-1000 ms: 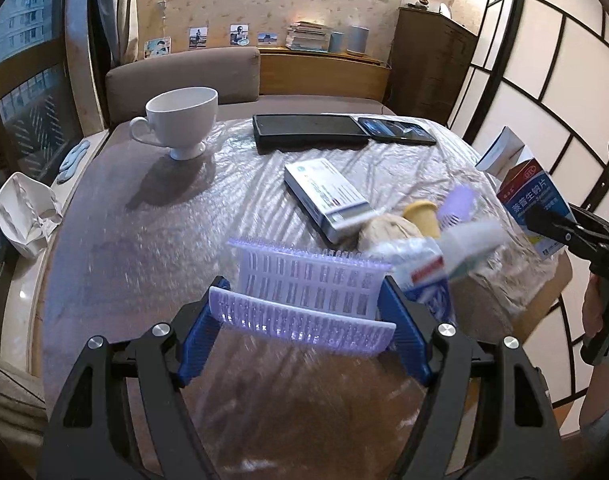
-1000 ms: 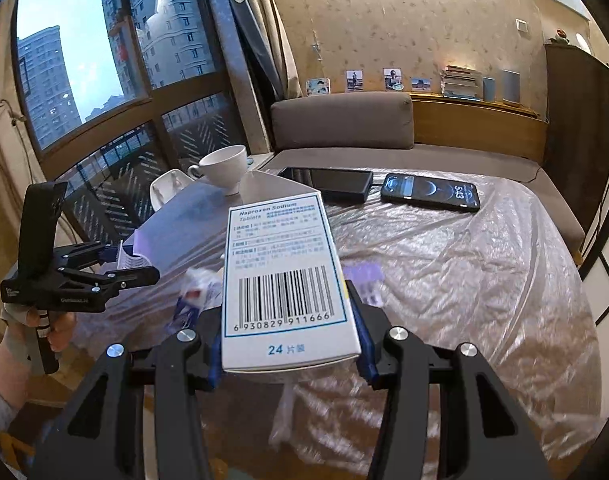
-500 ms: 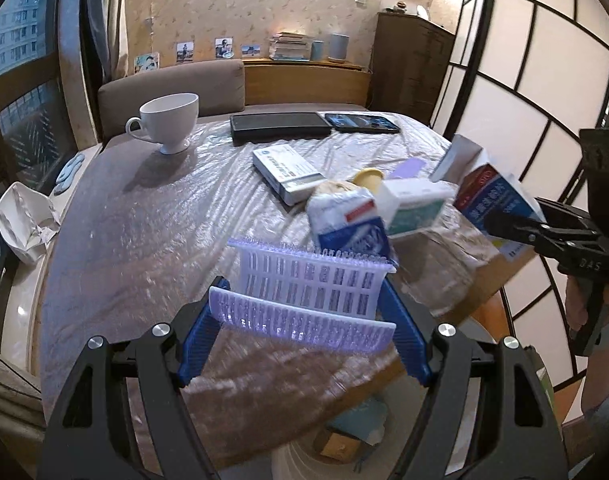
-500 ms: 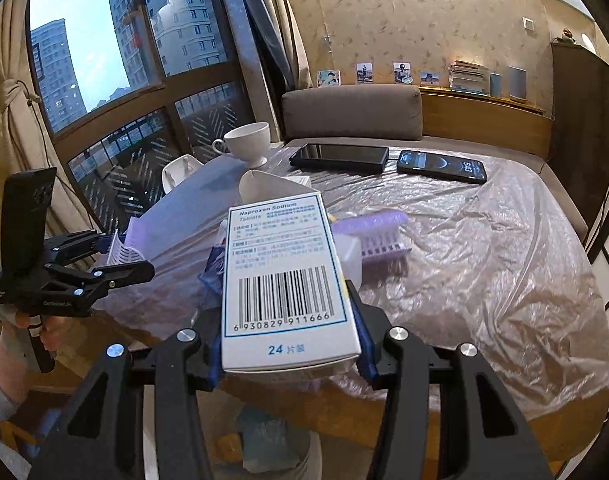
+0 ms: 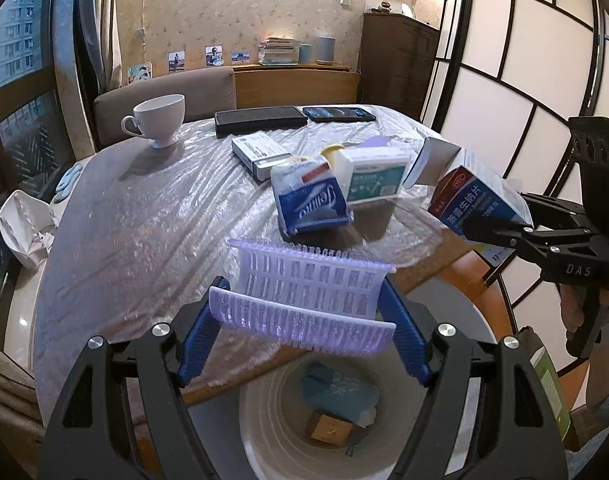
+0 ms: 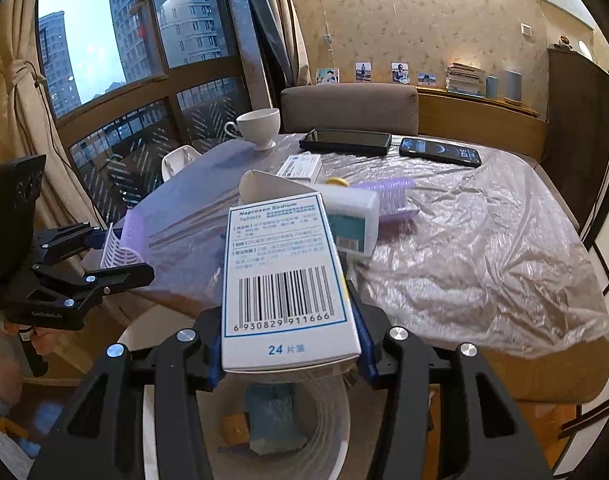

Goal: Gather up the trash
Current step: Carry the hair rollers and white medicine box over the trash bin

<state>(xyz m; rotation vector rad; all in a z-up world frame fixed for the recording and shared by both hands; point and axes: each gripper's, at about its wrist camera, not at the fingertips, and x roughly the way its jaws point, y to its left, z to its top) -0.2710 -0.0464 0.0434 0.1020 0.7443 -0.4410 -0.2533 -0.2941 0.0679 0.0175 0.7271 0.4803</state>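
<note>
The left gripper has its jaws closed on a purple plastic basket, held just off the near edge of the desk, above a white bin on the floor. The right gripper has its jaws clamped on a white medicine box, also above the bin. A tissue pack and another box lie near the desk's near edge.

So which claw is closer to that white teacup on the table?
Left. The left claw, clamped on a lilac plastic rack, sits on the white teacup's side of the table. The right claw, holding a tablet box, is farther out toward the table's other edge.
</note>
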